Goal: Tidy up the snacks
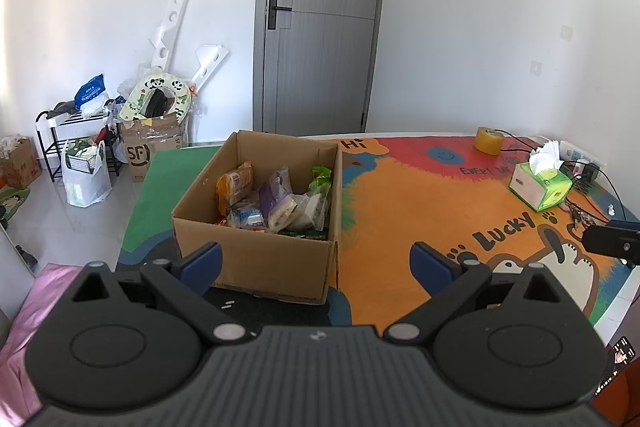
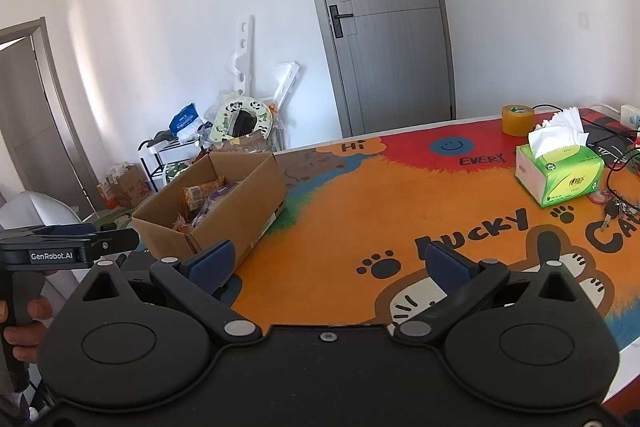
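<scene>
- resting on the colourful cartoon table cover (image 1: 420,195), an open cardboard box (image 1: 256,259) holds the snack packets (image 1: 276,199); no packet lies outside it in either view.
- left gripper (image 1: 316,263): both blue-padded fingers (image 1: 202,263) stand wide apart with nothing between them. the near wall of the cardboard box sits directly ahead, filling most of the gap between the fingertips as seen from the left wrist camera, and the box opening lies just beyond and above the fingertips.
- right gripper (image 2: 328,263): fingers (image 2: 214,261) spread wide and empty, hovering over the orange part of the cover. the cardboard box (image 2: 224,211) lies ahead and to the left of this tool, its near corner just past the left fingertip in the right wrist view.
- box contents: an orange packet (image 1: 234,187) leans against the left inner wall; a purple packet (image 1: 272,199), clear-wrapped packets and a green packet (image 1: 320,177) fill the middle and right side. exact item types cannot be read.
- the left gripper body (image 2: 68,247) shows at the left edge of the right wrist view, beside the box, with a hand (image 2: 24,323) on its handle.
- other items on the cover, well apart from the box: a green tissue box (image 2: 560,175), a roll of yellow tape (image 2: 518,119), keys (image 2: 616,211) and black cables (image 1: 592,171) at the far right.
- behind the table: a grey door (image 1: 320,19).
</scene>
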### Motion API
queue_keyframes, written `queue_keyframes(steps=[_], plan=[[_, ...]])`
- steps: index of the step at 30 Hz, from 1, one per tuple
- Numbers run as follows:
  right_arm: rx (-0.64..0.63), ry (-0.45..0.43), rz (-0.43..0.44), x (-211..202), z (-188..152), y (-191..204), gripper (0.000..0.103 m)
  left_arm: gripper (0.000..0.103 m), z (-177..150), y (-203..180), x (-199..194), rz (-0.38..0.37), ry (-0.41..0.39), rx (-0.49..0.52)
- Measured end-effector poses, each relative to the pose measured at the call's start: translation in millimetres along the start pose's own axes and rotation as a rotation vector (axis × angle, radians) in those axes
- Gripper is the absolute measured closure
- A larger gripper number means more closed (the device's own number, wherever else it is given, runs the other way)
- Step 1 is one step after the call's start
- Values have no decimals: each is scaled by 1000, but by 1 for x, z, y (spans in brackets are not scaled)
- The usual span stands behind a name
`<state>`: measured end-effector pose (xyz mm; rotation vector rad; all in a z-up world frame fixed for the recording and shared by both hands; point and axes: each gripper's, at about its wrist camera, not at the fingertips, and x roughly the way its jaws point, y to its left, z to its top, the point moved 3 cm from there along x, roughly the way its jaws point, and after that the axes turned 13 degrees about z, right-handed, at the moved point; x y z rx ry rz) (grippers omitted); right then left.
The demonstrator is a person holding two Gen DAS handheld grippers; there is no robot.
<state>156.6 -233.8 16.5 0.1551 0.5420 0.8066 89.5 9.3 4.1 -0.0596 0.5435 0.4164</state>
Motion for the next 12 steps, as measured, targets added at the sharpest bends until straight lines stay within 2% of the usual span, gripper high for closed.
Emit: queue_keyframes(steps=[12], plan=[[-12,12,3,7,1,5,0,4,2,2,-7,-19,-15,-1]])
